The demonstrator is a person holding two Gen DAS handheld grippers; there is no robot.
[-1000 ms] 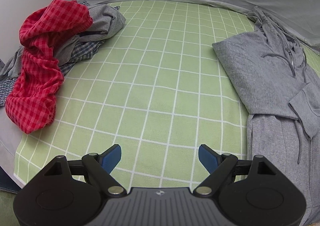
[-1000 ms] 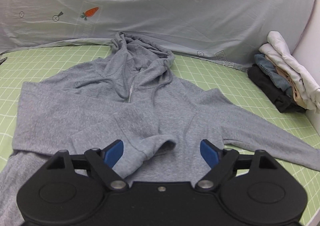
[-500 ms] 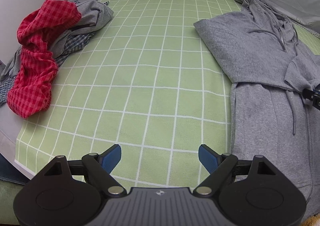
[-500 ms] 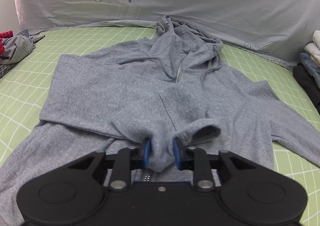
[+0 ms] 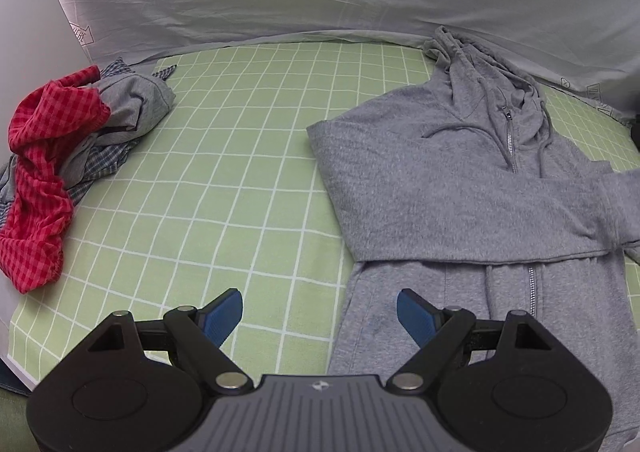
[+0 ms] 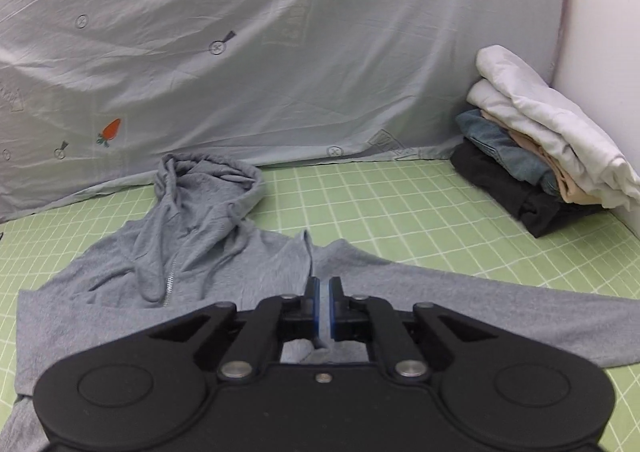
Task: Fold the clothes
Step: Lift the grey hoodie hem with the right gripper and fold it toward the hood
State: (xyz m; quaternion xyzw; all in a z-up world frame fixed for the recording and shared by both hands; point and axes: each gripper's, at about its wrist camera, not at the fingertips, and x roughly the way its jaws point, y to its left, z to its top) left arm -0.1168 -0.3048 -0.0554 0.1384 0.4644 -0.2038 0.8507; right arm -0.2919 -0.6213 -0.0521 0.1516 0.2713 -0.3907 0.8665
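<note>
Your right gripper (image 6: 324, 306) is closed on a fold of the hoodie (image 6: 208, 252) — the hoodie lies flat on the green sheet (image 5: 224, 180). Your left gripper (image 5: 319, 310) is wide open and empty, beside the hem.
</note>
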